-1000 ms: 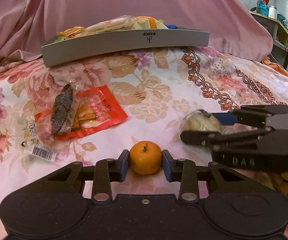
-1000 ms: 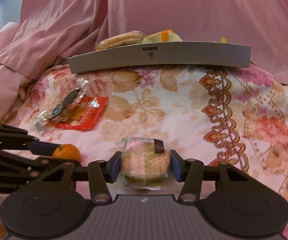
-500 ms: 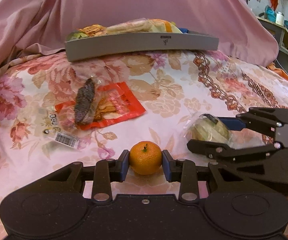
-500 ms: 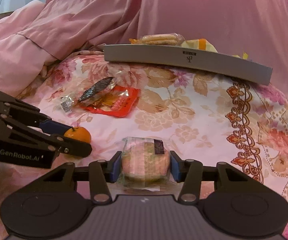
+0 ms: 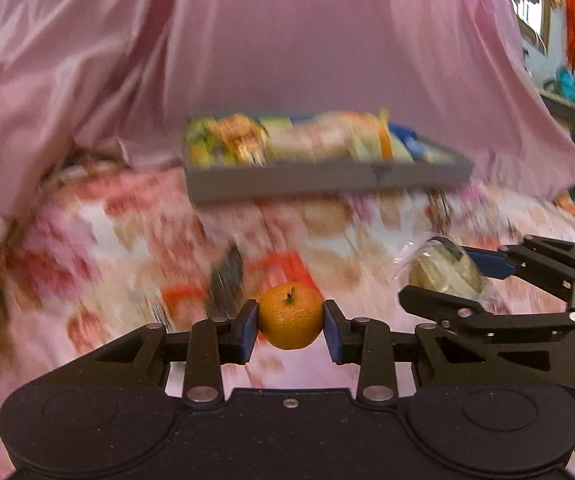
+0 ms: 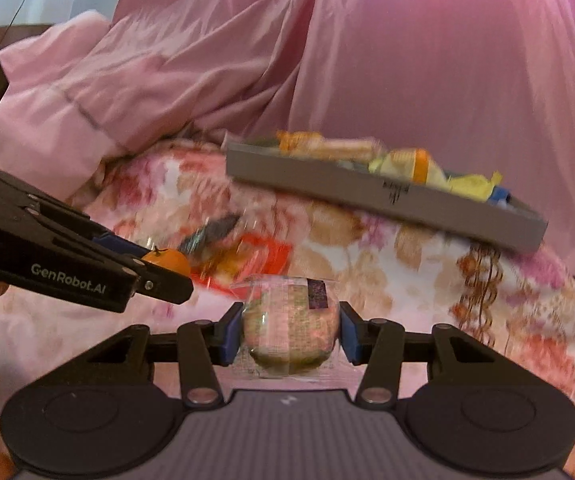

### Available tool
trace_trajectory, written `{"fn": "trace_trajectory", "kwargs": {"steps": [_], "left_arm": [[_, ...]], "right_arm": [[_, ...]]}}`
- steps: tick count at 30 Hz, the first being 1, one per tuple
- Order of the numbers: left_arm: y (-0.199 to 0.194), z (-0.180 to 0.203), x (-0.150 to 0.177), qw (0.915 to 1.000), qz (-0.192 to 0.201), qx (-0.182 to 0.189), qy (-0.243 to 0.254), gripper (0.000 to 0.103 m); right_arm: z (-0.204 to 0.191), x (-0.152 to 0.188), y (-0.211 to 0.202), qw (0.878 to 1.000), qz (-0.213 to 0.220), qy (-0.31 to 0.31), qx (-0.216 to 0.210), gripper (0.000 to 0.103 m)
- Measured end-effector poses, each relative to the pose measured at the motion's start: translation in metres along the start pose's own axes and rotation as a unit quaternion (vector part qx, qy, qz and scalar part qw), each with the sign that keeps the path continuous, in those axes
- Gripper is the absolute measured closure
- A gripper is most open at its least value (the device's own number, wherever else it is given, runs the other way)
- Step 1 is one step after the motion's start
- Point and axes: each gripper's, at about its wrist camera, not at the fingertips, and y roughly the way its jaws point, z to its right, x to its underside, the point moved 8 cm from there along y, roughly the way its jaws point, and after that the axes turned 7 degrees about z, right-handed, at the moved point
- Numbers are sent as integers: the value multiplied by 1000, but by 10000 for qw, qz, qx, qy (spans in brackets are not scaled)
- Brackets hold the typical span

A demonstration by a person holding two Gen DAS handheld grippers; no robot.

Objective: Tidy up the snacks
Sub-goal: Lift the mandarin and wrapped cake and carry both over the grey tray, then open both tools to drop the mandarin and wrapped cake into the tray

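Only rightward: yellow wrapper [image 6: 472, 182], perhaps.

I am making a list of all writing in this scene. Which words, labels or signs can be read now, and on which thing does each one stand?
"GenRobot.AI": white letters on the left gripper side, right wrist view.
Gray tray front wall: dark logo, too blurred.
Wrapped pastry: dark label, unreadable.
Nothing else legible.
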Motion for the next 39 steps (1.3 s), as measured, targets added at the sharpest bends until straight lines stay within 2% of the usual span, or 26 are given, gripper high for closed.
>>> {"fn": "trace_trajectory", "kwargs": {"steps": [10,15,21,31,39], "left_arm": [[21,-37,-91,9948,947,-332,162,67],[40,-56,-115,9923,1174,-373,-139,67],[76,-60,-131,9923,1130,-314,-407,67],[114,-68,-118,9945,727,-295,-699,67],[123,-72,-115,9945,604,-195,-834,67]], "right_arm": [[35,-91,28,9978,625,-51,212,50],[59,-127,53,9976,476,-404,283,50],[80,-163,87,9980,105,-494,368,50],[103,-154,157,9974,-412,294,521,50],[114,-138,177,9945,-675,576,562,50]]}}
